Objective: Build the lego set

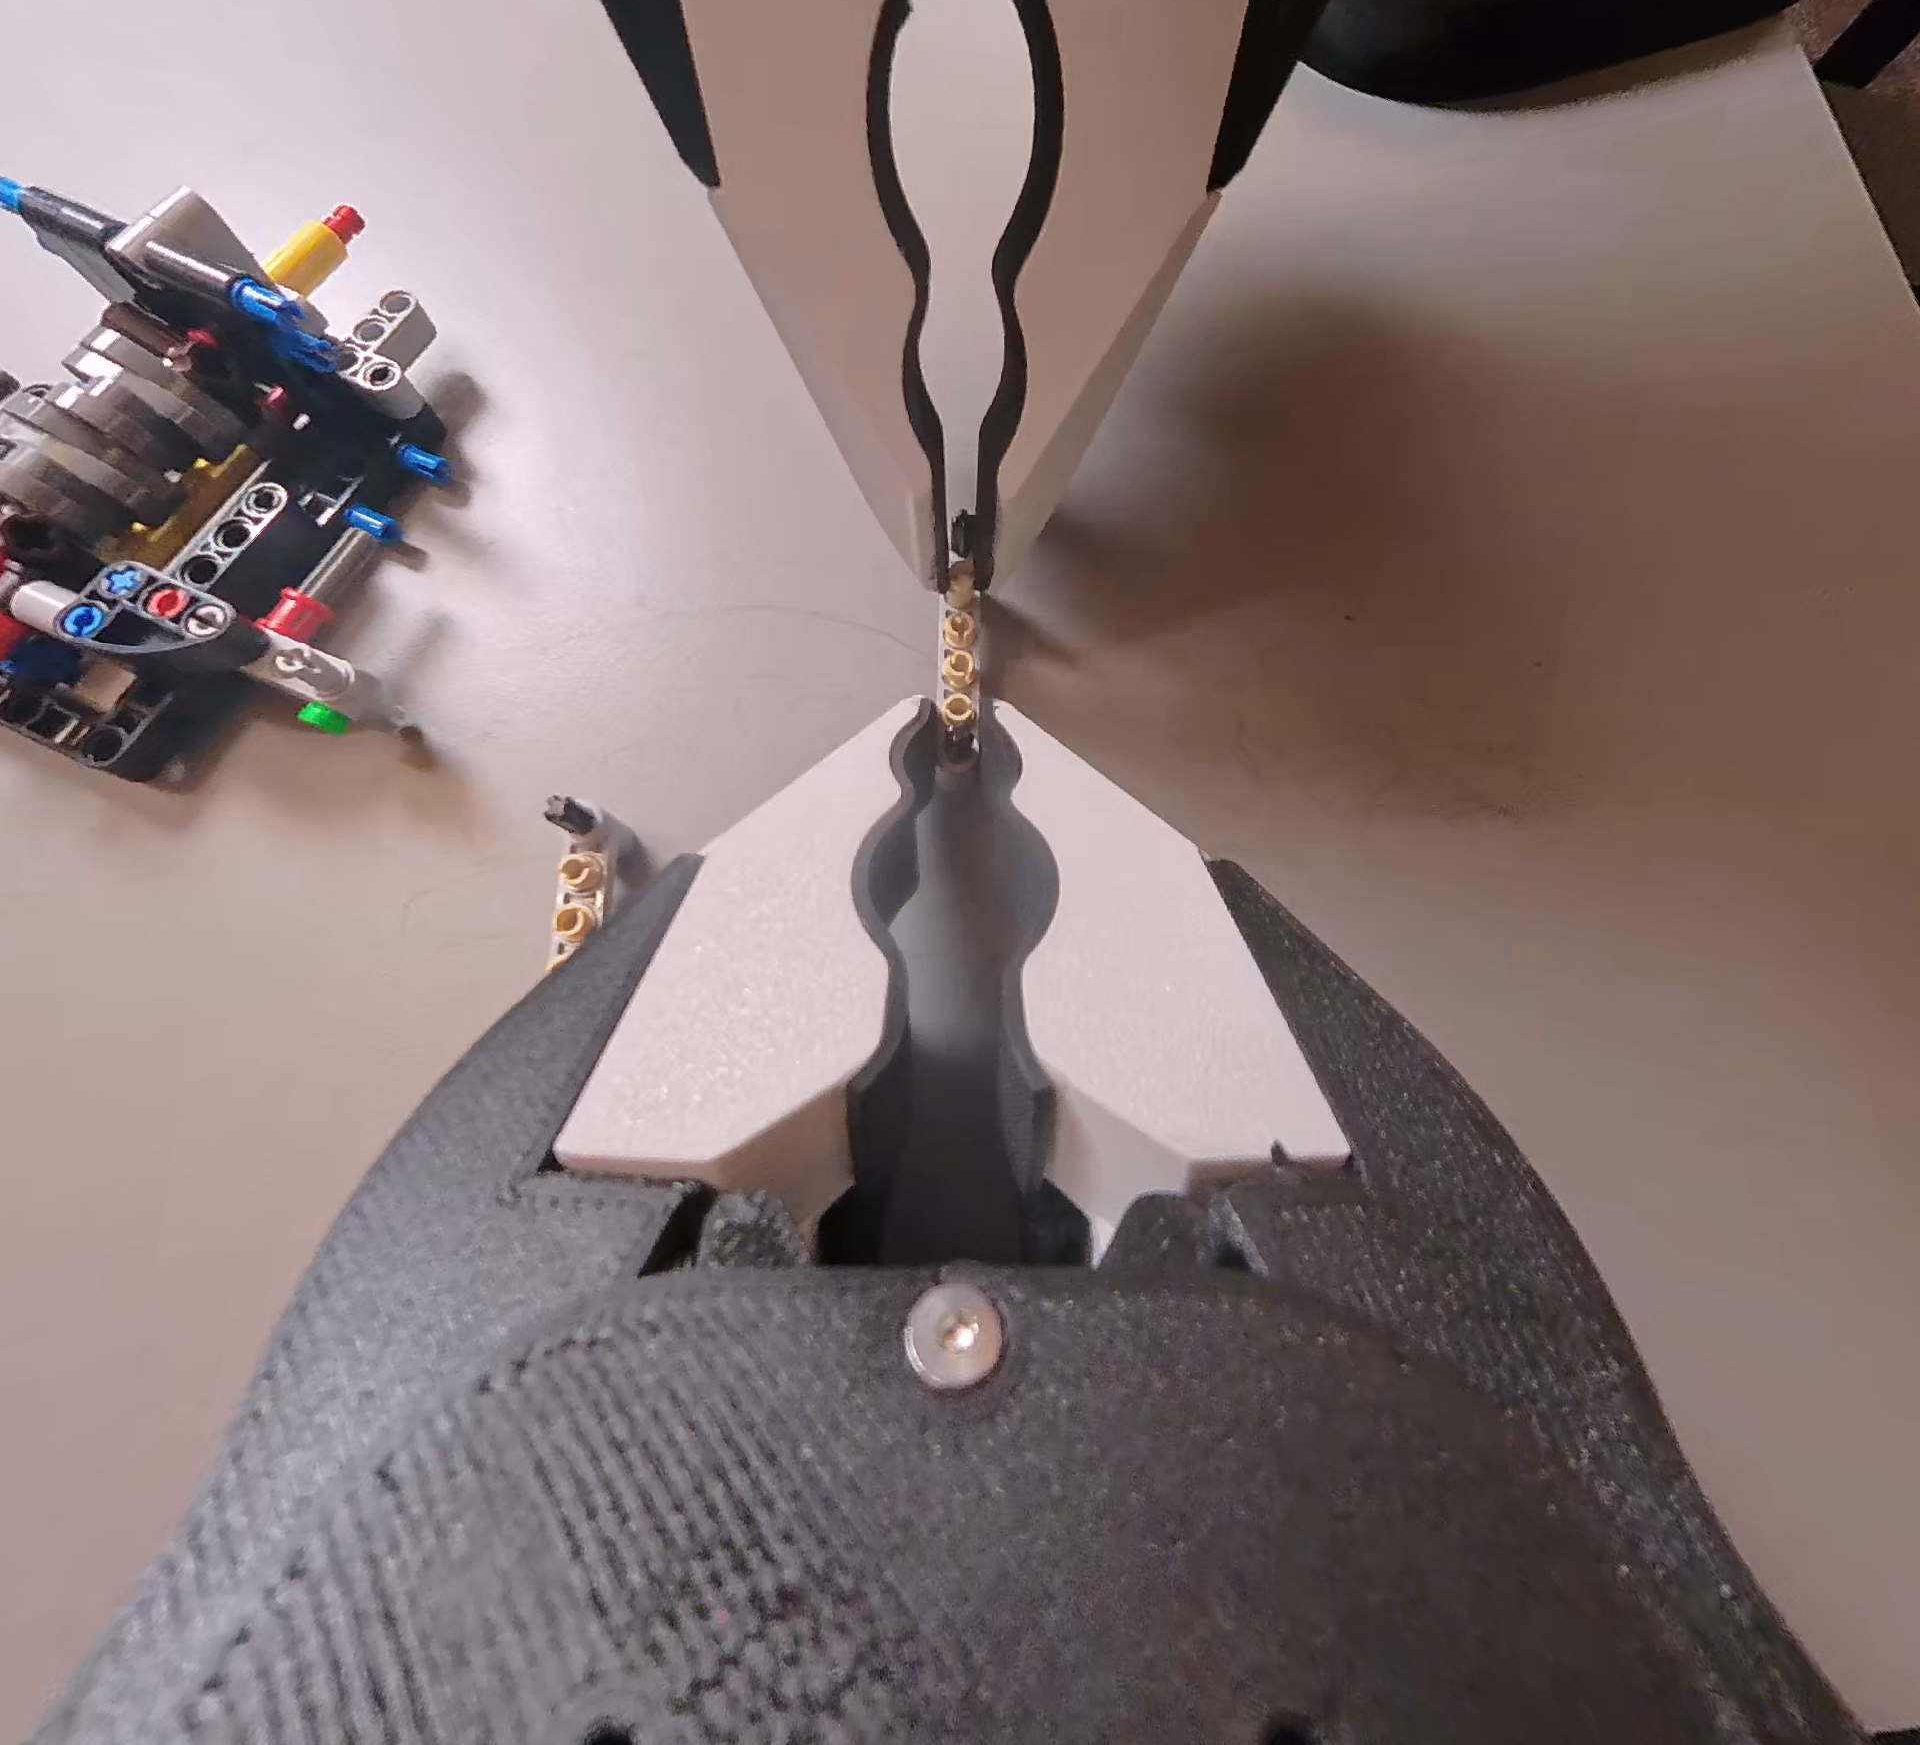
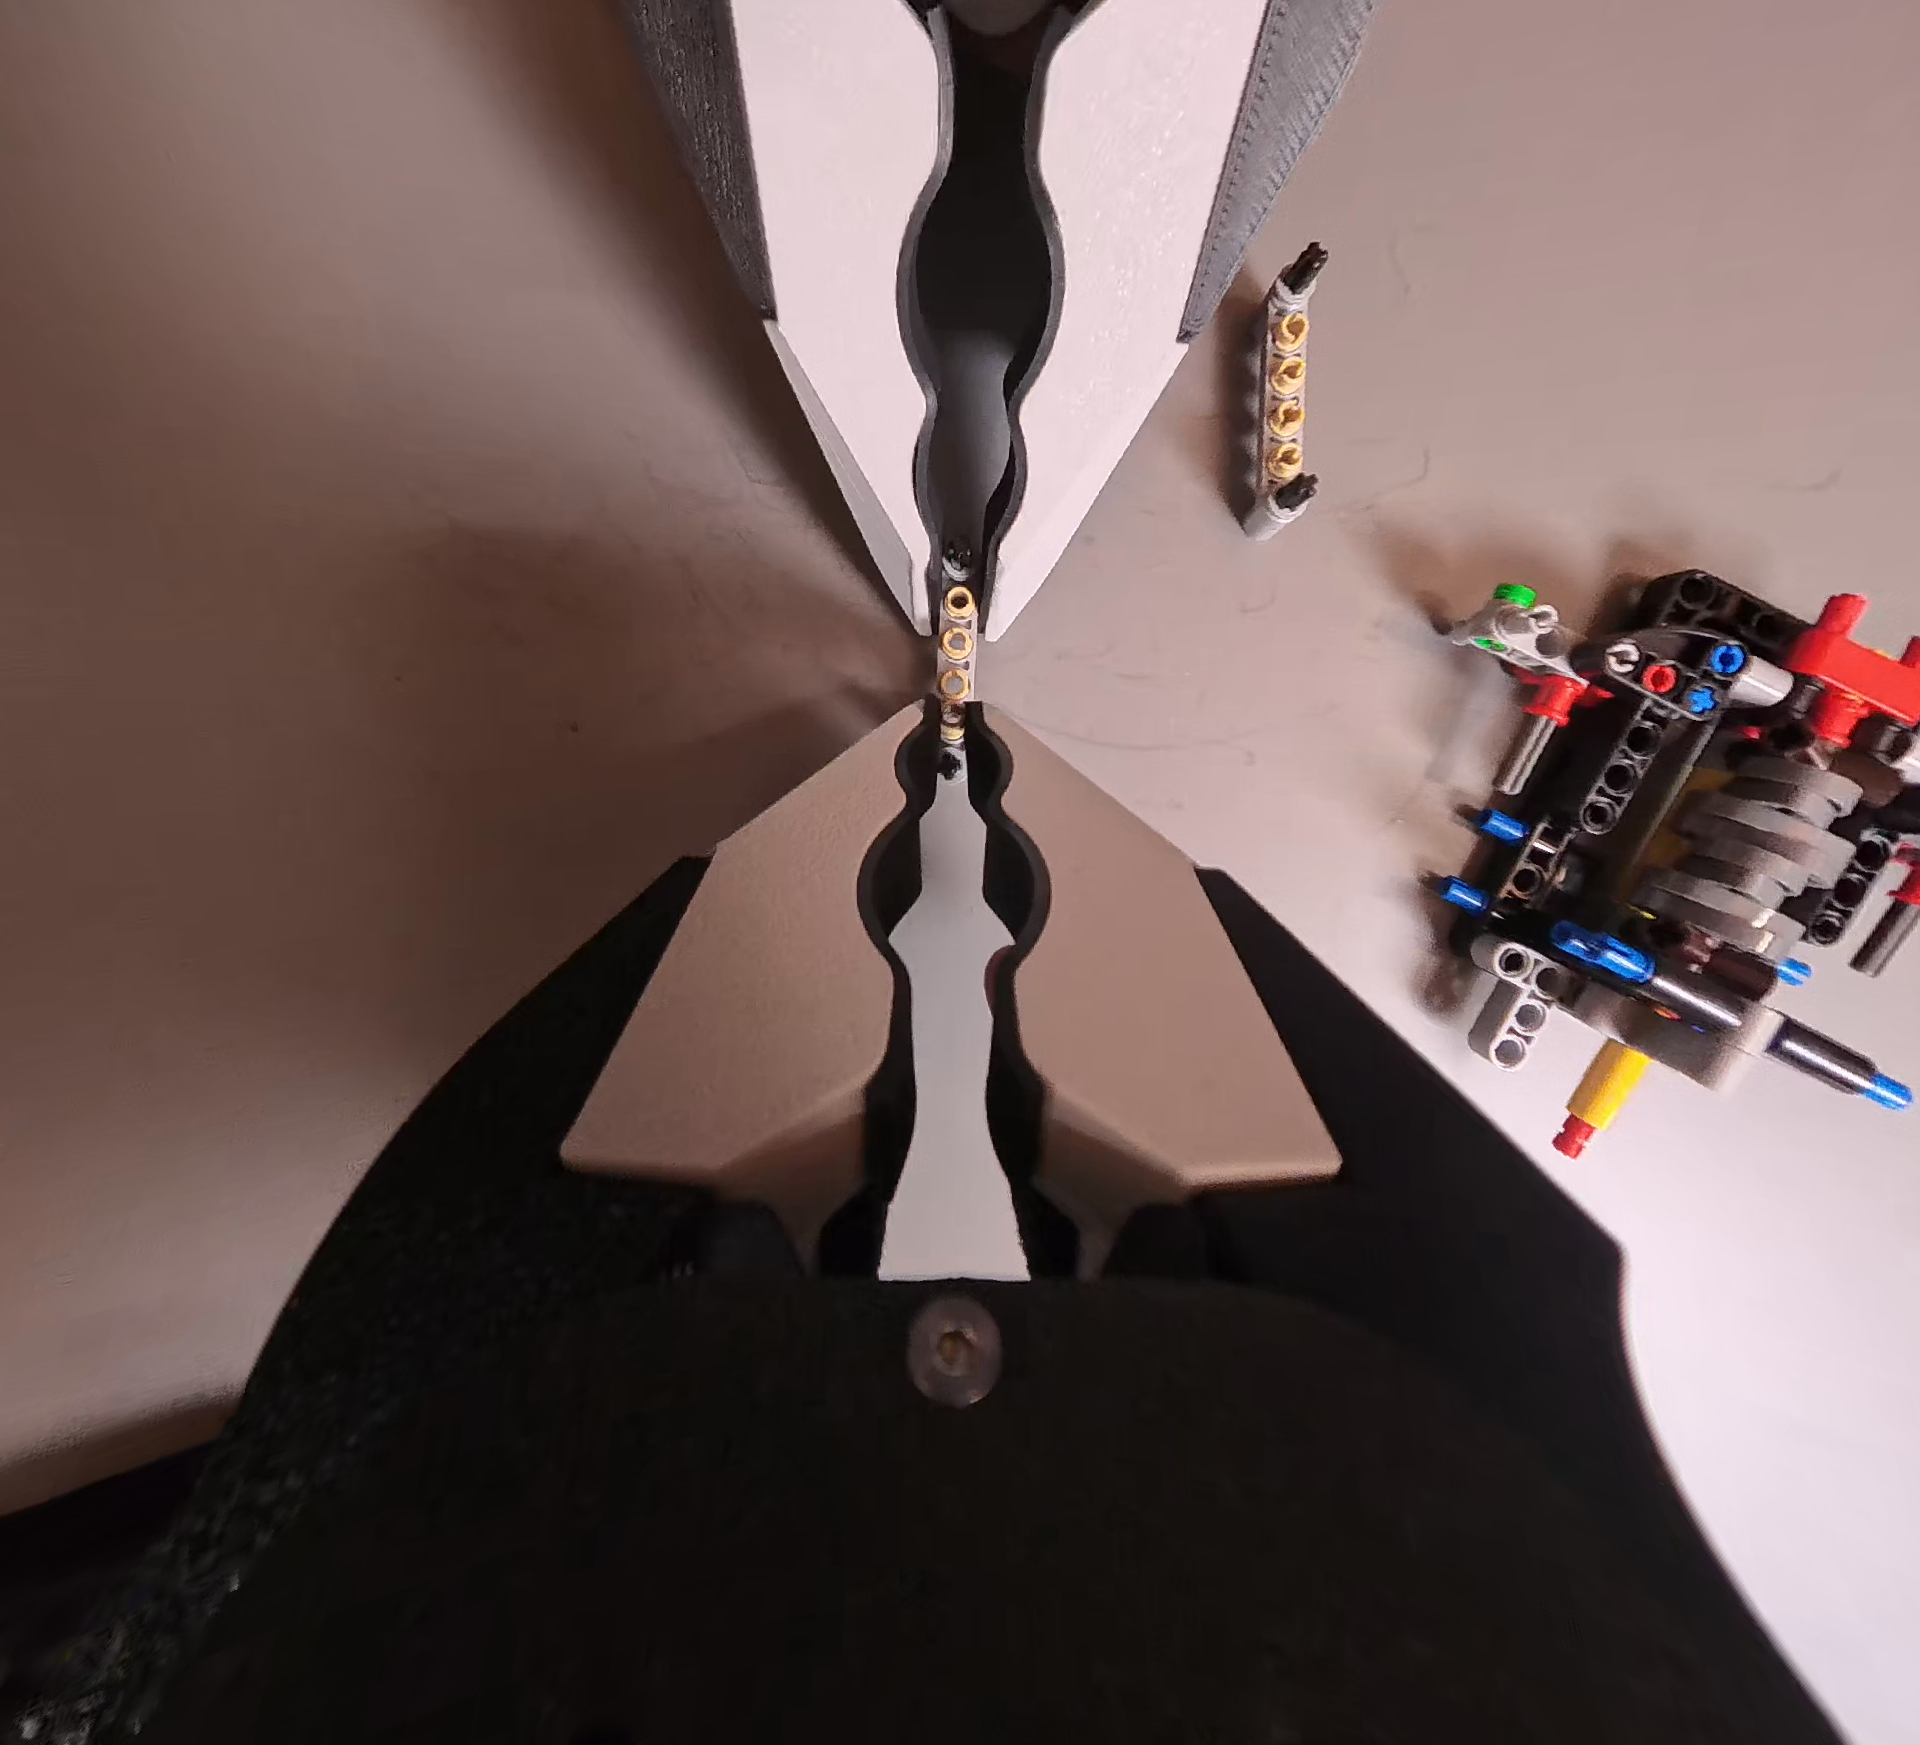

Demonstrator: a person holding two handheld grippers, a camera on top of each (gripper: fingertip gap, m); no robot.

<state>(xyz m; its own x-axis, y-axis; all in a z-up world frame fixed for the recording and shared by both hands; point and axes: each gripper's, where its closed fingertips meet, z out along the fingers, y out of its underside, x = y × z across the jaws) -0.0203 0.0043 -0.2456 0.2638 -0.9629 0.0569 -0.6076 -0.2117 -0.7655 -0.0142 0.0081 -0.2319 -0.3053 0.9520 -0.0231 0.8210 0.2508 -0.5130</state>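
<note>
Both claws meet tip to tip. The left claw (image 1: 958,727) is clamped on one end of a thin grey beam (image 1: 957,651) studded with tan pins, the right claw (image 2: 951,727) on the other, above the surface (image 1: 312,33). Uneven squeezing could likely twist the smooth plastic beam loose. A matching beam (image 2: 1286,394) and the knobbly, multicoloured model (image 2: 1704,822) lie apart.

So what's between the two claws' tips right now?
A short grey beam with tan pins, gripped at each end by the left claw and right claw; both wrist views show it.
</note>
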